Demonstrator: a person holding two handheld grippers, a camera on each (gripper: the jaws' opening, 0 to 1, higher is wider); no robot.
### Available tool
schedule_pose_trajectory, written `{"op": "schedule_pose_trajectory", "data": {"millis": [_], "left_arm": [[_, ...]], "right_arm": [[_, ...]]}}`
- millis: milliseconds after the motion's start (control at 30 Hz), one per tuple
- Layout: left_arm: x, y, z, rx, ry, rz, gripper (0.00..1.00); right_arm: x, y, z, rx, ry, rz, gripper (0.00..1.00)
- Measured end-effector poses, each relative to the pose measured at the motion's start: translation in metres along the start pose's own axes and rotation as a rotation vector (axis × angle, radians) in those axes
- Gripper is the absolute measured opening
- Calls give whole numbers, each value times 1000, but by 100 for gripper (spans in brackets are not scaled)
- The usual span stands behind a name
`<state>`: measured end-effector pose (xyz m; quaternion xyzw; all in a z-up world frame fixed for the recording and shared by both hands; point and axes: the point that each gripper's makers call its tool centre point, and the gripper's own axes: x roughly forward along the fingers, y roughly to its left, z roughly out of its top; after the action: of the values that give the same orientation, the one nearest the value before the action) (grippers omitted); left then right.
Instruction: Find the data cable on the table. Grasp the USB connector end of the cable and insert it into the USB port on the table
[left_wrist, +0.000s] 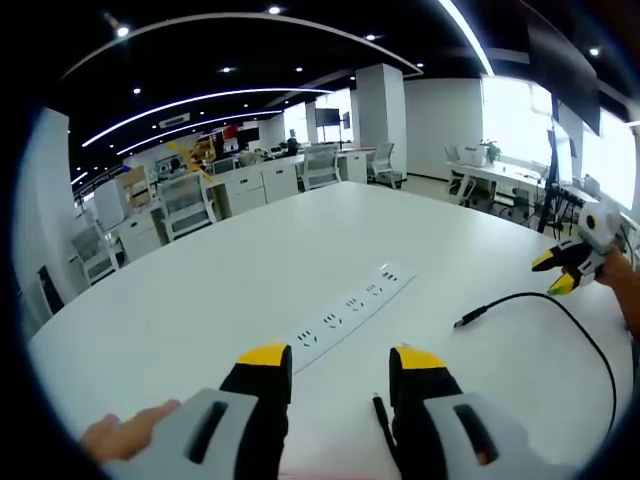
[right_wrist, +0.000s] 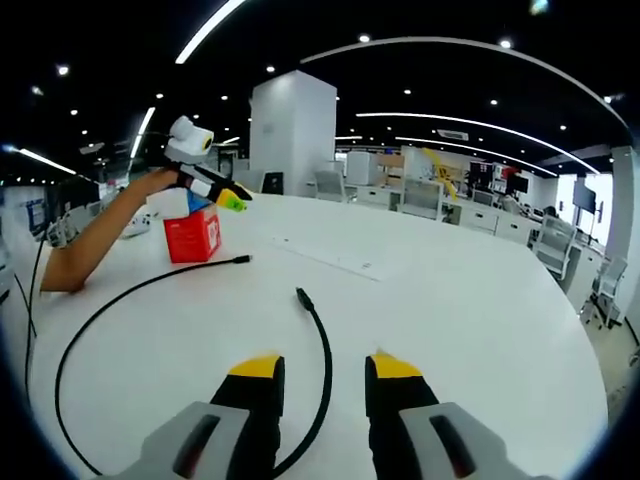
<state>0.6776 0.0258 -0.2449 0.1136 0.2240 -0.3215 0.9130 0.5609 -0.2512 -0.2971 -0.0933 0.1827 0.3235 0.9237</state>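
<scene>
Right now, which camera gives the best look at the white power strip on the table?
The left gripper view: the power strip lies just ahead of the left gripper, its sockets readable along its length. In the right gripper view the strip is a thin, distant sliver, its sockets too small to make out.

Our right gripper (right_wrist: 320, 375) hovered with jaws apart over the black data cable (right_wrist: 322, 345) on the white table (right_wrist: 460, 300); the left gripper (right_wrist: 228, 195) hung near a red box (right_wrist: 192, 235).
</scene>
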Motion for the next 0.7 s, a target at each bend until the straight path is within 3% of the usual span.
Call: {"op": "schedule_pose_trajectory", "data": {"millis": [700], "left_arm": [[1, 1, -1, 0, -2, -1, 39]], "right_arm": [[29, 0, 5, -6, -2, 38, 33]]}}
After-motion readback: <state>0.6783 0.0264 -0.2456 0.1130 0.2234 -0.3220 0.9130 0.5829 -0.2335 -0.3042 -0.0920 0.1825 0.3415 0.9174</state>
